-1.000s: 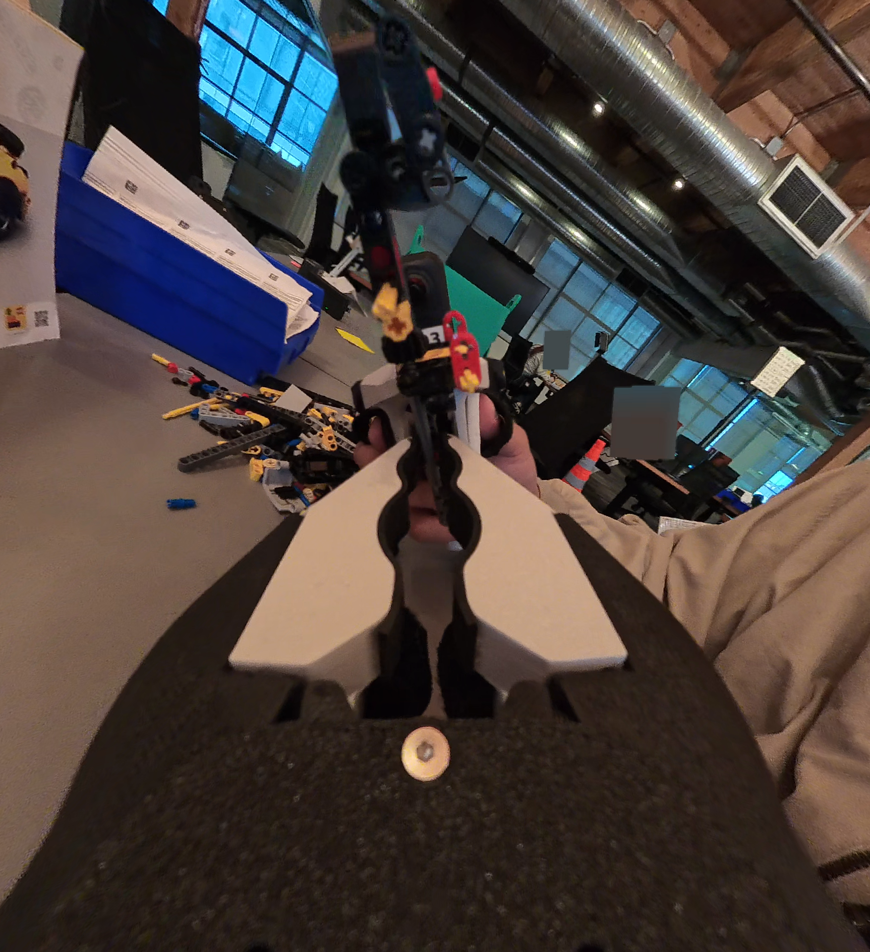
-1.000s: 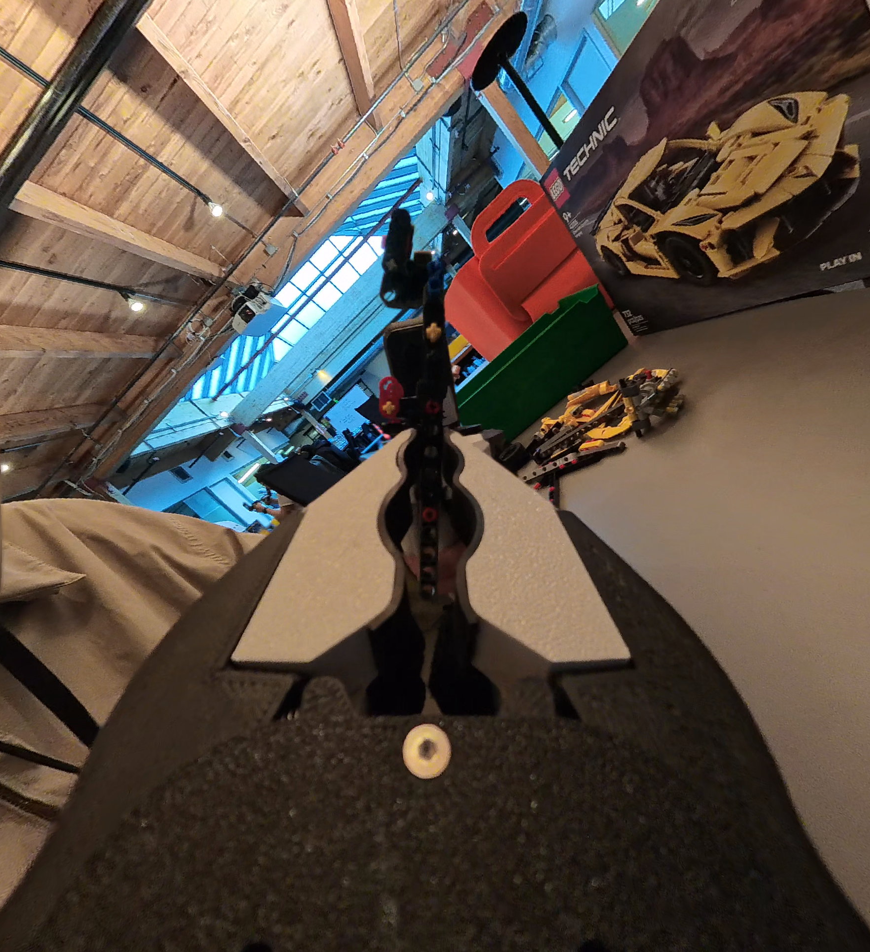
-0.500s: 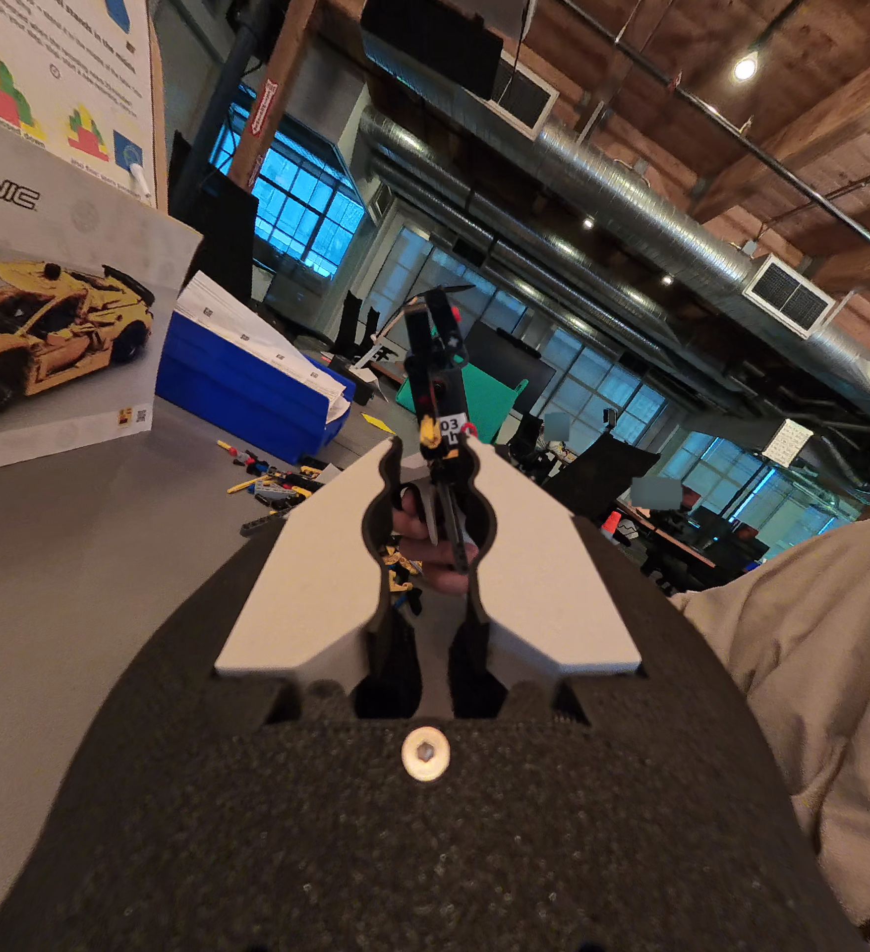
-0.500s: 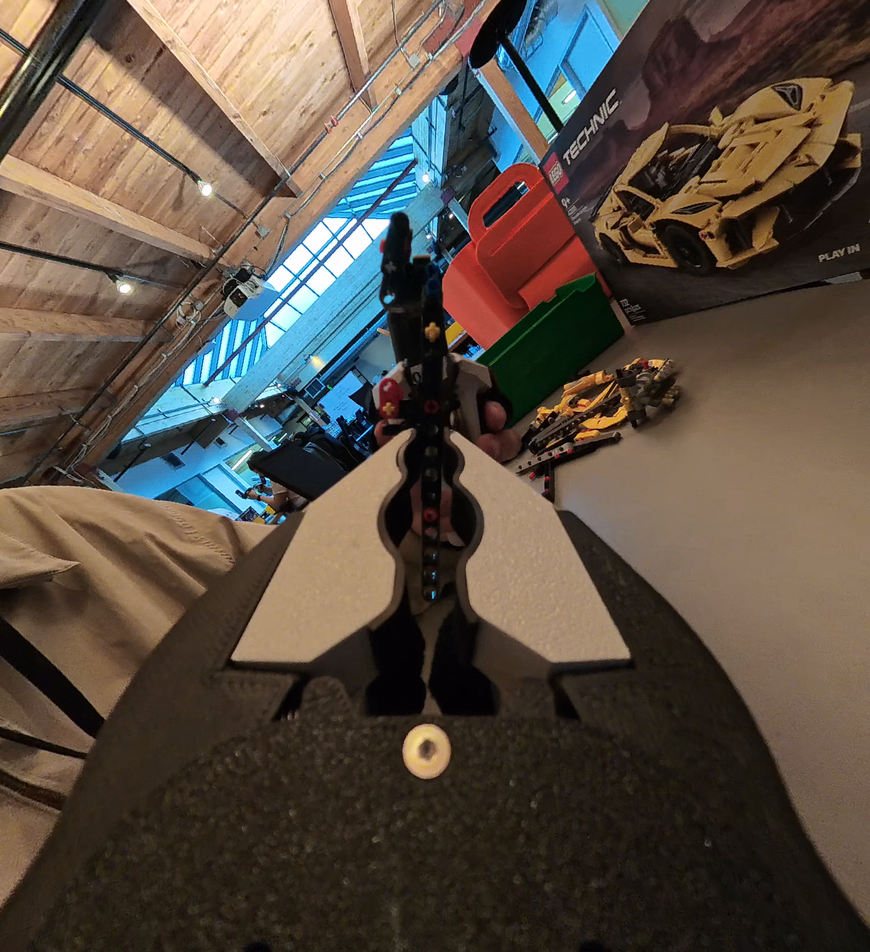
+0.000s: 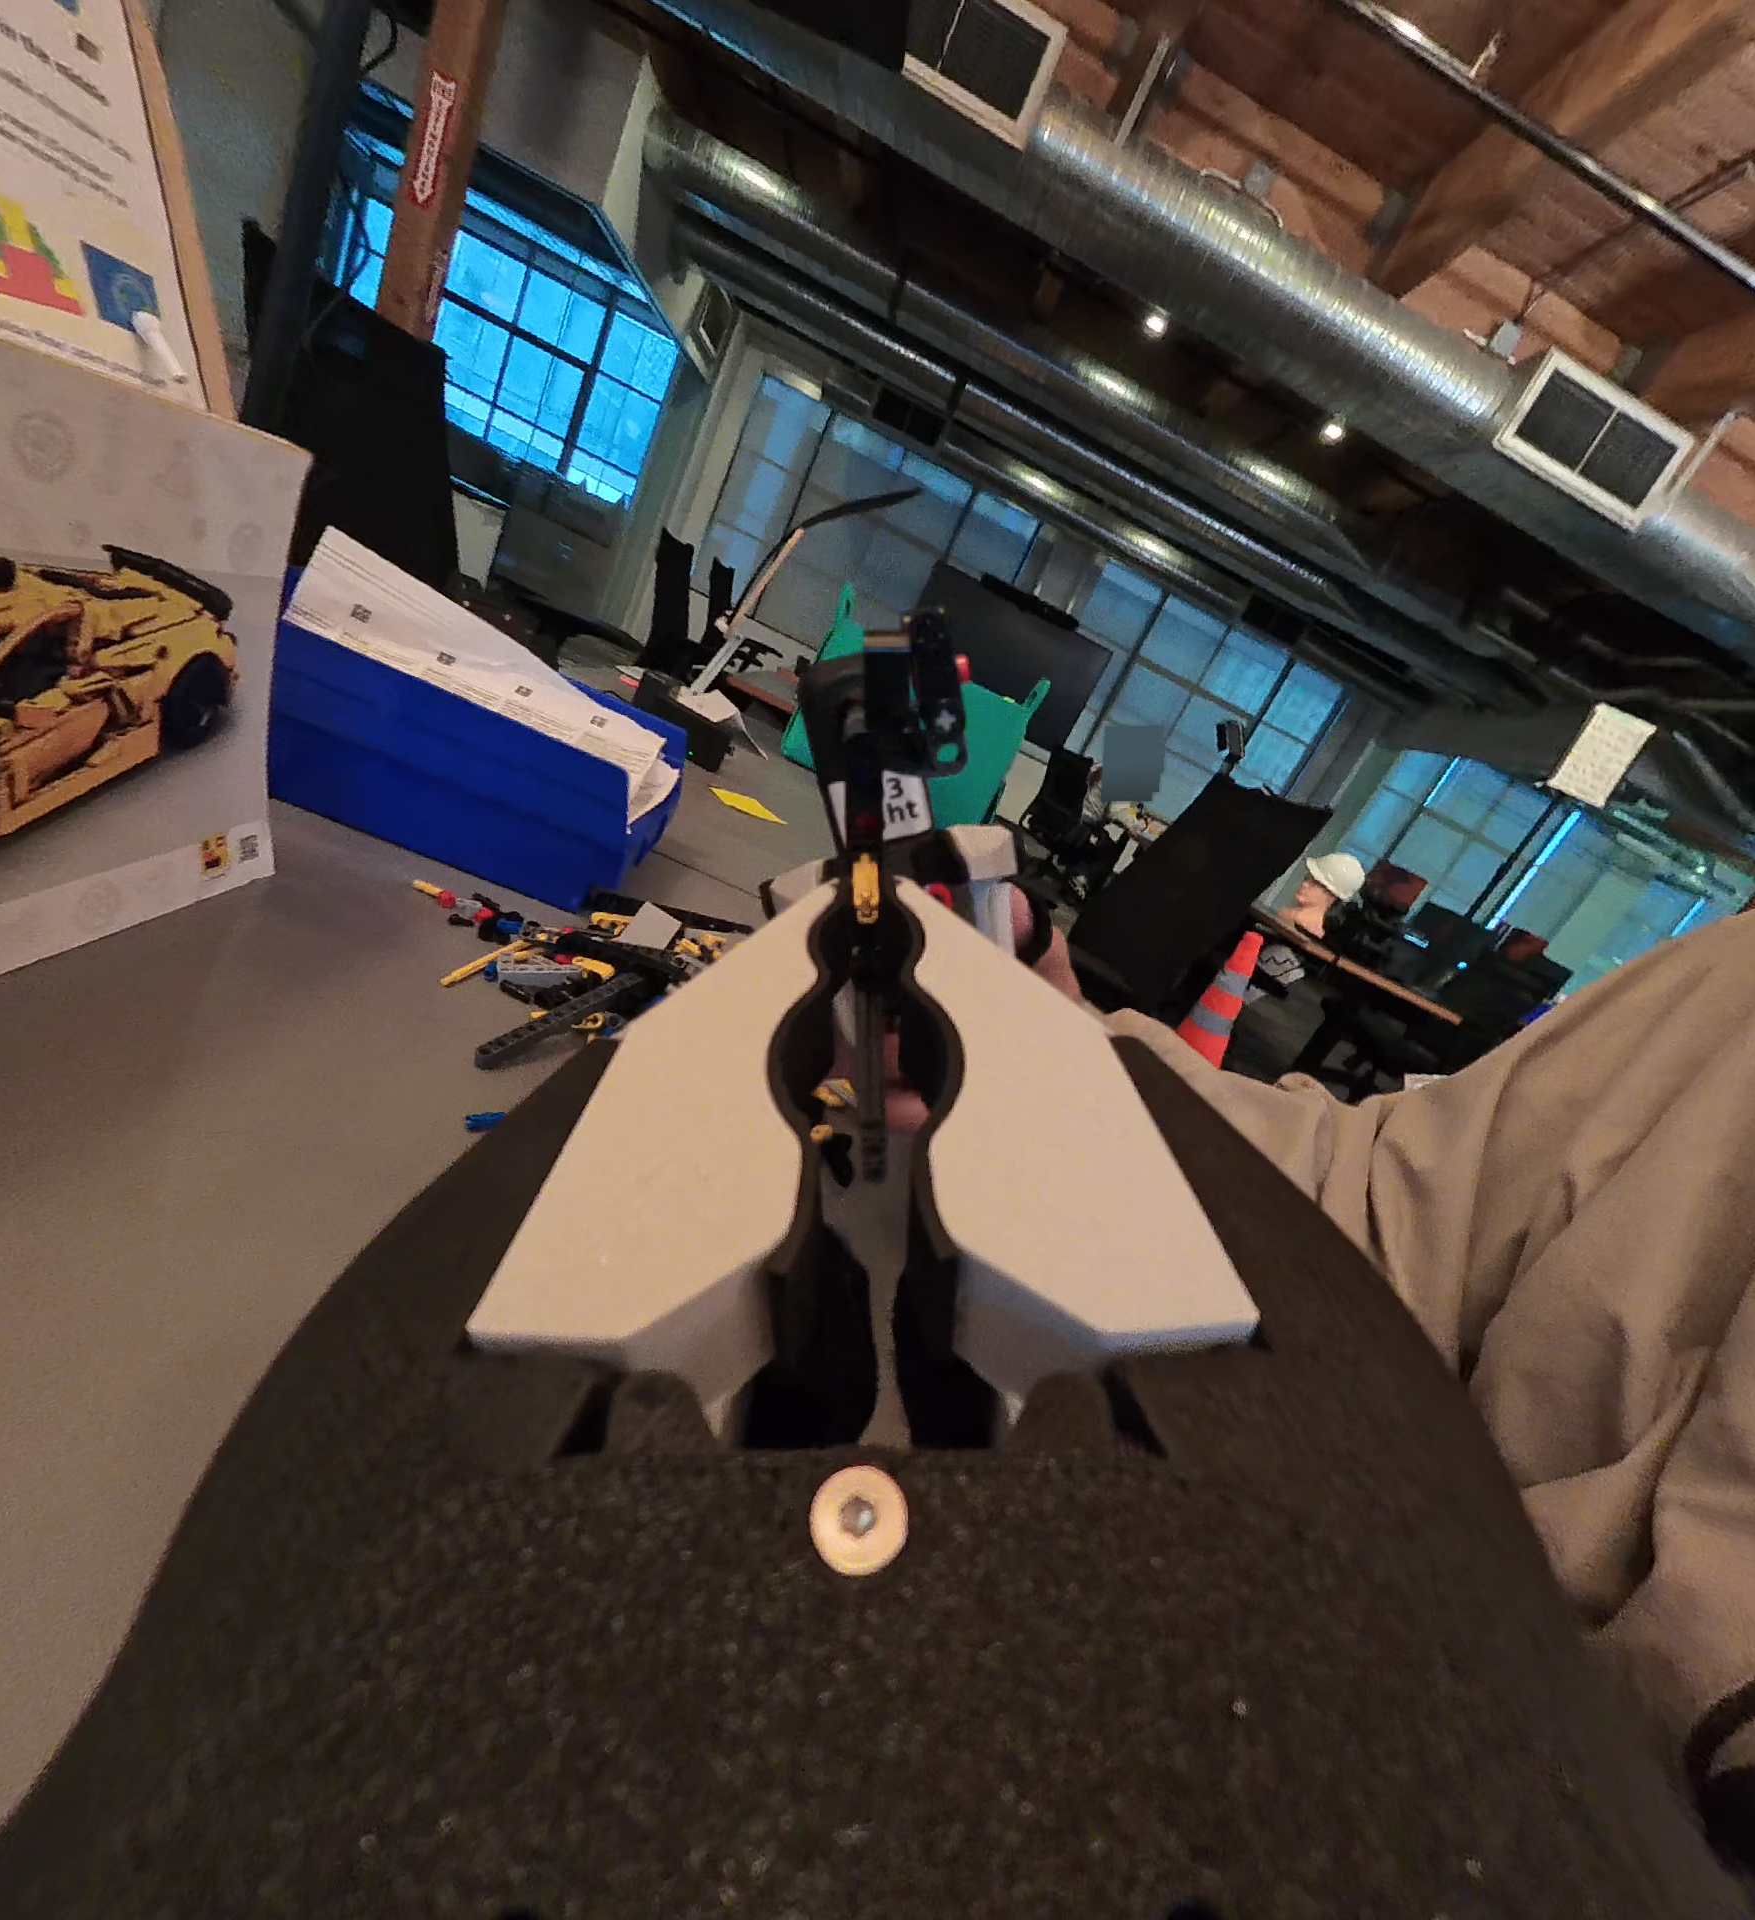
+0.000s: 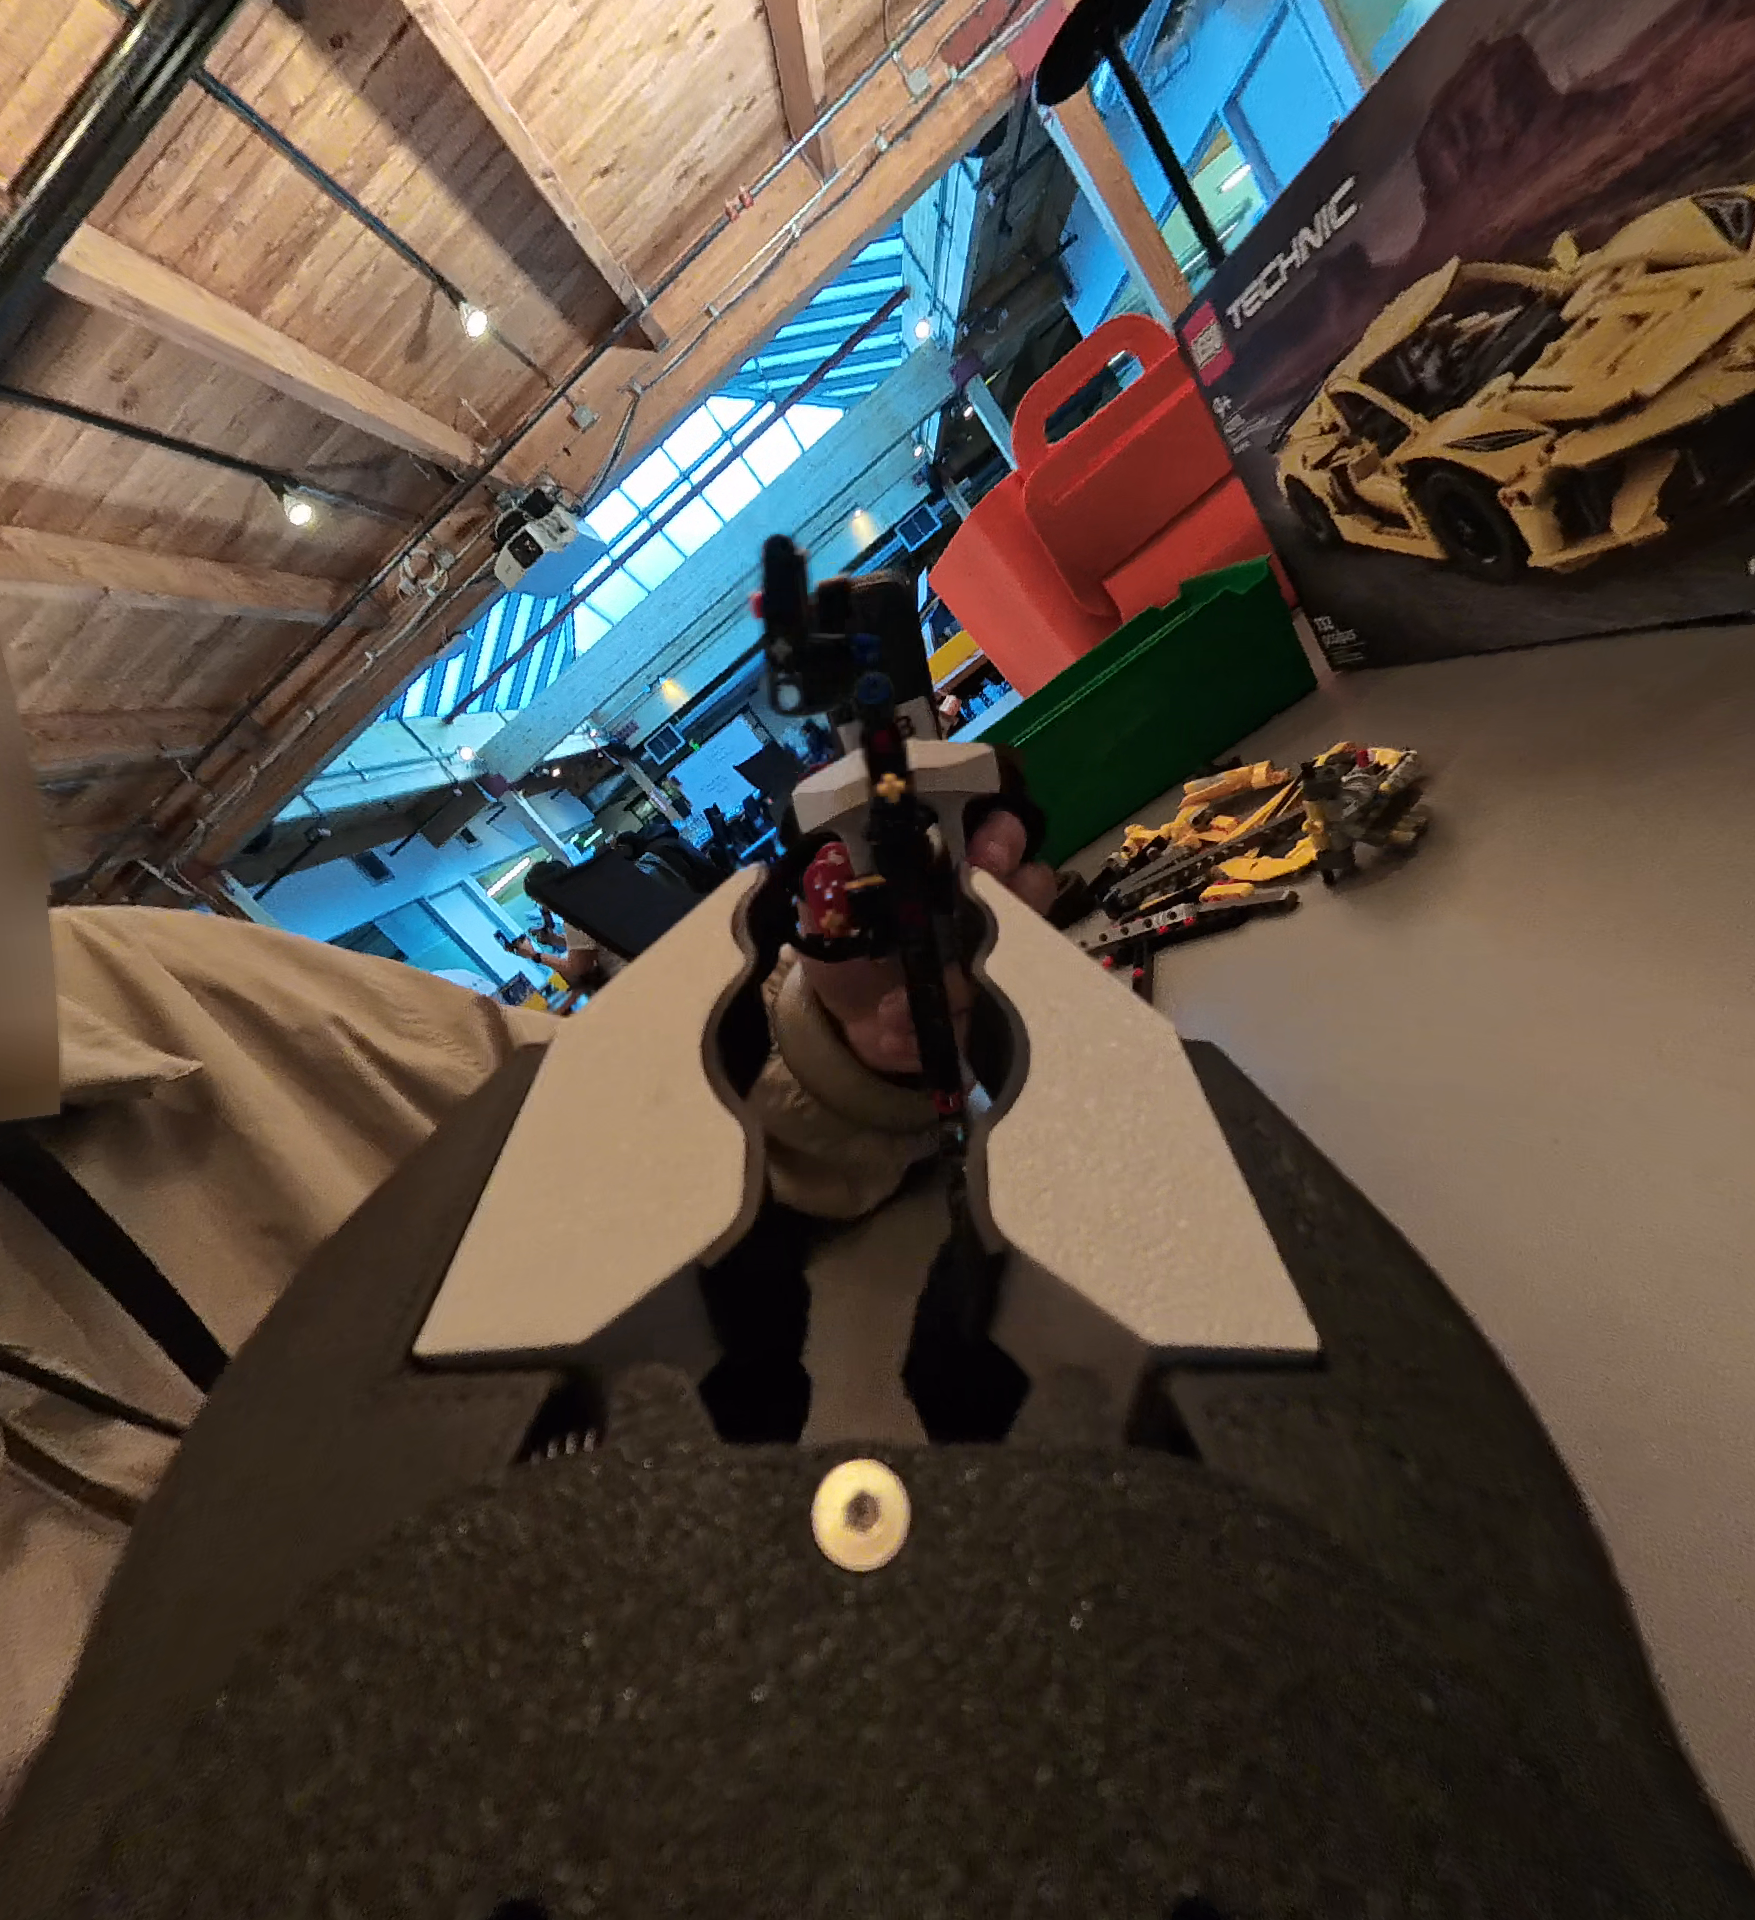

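Gripping with my left gripper (image 5: 868,914), I pinch a slim black brick assembly (image 5: 878,790) between closed jaws; my right gripper (image 6: 868,914) stands parted around it, the beam lying against one finger. Loose bricks (image 5: 582,966) lie far left by a blue bin (image 5: 457,769).

A wooden plank ceiling (image 6: 353,208) with beams and small spotlights ran overhead, and a silver ribbed duct (image 5: 1216,260) with a white vent (image 5: 1590,442) crossed below brick. Tall gridded windows (image 5: 540,353) glowed blue behind the grey bench (image 5: 125,1195), with dark office chairs (image 5: 1060,800) beyond.
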The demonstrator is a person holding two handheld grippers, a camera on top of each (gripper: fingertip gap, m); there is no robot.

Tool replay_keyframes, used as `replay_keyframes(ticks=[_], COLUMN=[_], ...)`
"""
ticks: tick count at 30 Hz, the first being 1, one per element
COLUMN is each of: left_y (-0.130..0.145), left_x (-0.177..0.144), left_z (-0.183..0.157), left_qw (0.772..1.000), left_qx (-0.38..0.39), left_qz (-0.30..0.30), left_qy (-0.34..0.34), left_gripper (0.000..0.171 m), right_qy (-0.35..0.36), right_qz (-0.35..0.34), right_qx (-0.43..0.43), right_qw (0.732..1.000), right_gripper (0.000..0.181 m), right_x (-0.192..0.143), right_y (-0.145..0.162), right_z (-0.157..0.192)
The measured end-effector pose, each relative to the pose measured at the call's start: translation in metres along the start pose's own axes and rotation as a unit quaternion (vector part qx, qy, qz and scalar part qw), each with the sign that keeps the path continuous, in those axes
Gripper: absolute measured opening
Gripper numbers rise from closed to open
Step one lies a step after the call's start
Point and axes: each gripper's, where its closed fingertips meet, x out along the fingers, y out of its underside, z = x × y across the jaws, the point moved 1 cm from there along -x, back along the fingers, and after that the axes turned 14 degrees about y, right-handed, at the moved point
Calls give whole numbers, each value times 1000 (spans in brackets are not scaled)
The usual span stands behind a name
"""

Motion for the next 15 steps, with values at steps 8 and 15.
replay_keyframes(ticks=[8,15], left_y=[25,26], left_x=[17,22], left_z=[-2,-5], left_qw=[998,998], left_qx=[-46,-5], left_qz=[38,64], left_qy=[27,16], left_gripper=[3,3], right_qy=[14,14], right_qz=[15,44], right_qx=[-44,-49], right_qw=[999,998], right_gripper=[19,5], right_x=[9,5], right_y=[11,13], right_z=[1,3])
